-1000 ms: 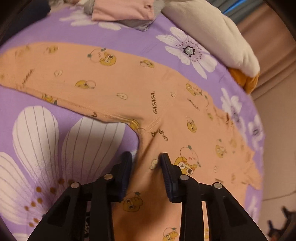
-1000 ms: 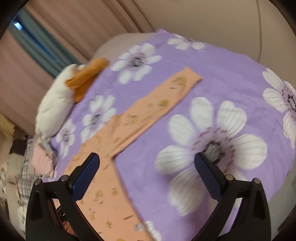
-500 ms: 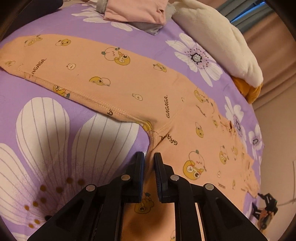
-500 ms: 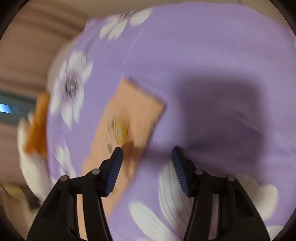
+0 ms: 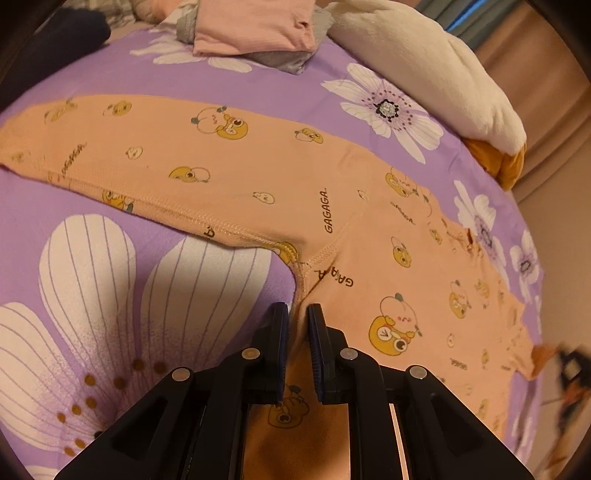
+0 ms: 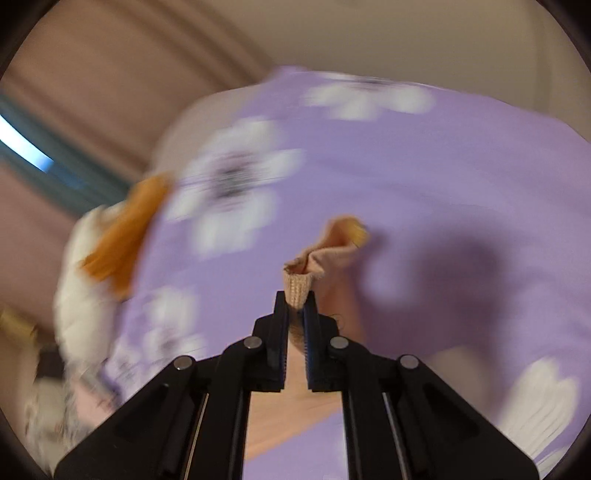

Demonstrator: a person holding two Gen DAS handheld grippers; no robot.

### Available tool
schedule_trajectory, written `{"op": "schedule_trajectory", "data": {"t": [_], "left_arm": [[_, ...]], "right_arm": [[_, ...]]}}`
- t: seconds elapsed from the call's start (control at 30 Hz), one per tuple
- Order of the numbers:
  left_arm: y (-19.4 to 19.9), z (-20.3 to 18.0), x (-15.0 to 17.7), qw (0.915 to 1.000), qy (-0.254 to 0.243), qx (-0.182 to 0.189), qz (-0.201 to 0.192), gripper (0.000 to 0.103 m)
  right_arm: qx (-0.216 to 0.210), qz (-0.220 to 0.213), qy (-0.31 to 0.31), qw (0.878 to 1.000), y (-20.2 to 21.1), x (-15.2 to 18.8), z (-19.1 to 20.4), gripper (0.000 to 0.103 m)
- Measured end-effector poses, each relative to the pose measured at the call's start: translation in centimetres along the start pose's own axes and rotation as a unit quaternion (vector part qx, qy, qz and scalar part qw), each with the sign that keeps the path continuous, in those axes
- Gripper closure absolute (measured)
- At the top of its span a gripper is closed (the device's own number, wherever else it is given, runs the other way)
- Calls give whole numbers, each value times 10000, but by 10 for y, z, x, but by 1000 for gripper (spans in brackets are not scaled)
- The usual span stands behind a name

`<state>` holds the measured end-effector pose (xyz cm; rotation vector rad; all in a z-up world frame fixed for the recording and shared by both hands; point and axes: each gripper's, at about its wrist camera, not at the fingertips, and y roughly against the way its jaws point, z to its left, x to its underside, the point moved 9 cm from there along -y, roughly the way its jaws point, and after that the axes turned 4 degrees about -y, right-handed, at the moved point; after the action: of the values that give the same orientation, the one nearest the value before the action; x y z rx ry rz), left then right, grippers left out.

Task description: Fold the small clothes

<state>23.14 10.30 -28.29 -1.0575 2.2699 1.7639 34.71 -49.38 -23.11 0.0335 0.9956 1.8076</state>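
An orange garment [image 5: 258, 177] printed with yellow cartoon faces lies spread flat on the purple flowered bedsheet [image 5: 110, 74]. In the left wrist view my left gripper [image 5: 297, 314] is shut on a pinch of the fabric at the seam junction where two limbs of the garment meet. In the blurred right wrist view my right gripper [image 6: 295, 306] has its jaws closing on the ribbed cuff [image 6: 298, 284] of one limb. The pads press on it, and the cuff end [image 6: 332, 243] is bunched and raised off the sheet.
A folded pink cloth [image 5: 255, 26] on a grey piece lies at the far end of the bed. A cream pillow [image 5: 424, 62] with a mustard cloth [image 5: 498, 158] under it sits at the back right. A dark item [image 5: 55, 48] is at the top left.
My left gripper's jaws closed on the fabric at the seam. My right gripper swept across the bed to the limb's far end, went from wide open to shut on the cuff, and raised it.
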Motion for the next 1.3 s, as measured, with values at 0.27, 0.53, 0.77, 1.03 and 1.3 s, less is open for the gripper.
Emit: {"op": "schedule_trajectory", "data": {"t": [0.27, 0.53, 0.77, 1.03, 1.3], "left_arm": [[-2, 0, -2, 10000, -30, -42, 7, 88], [-3, 1, -2, 10000, -16, -17, -1, 88], [-3, -5, -3, 9999, -109, -7, -111, 88], [0, -22, -2, 9995, -282, -99, -59, 56], [31, -38, -2, 9887, 232, 1471, 186, 52]], "right_arm": [[-1551, 1248, 1675, 9656, -17, 182, 242, 95], [-1286, 3185, 2393, 9081, -75, 361, 292, 77], [-1234, 1450, 2327, 9537, 10, 274, 241, 12], [108, 797, 2123, 9739, 2, 231, 86, 28], [547, 801, 2513, 9630, -45, 246, 78, 84]]}}
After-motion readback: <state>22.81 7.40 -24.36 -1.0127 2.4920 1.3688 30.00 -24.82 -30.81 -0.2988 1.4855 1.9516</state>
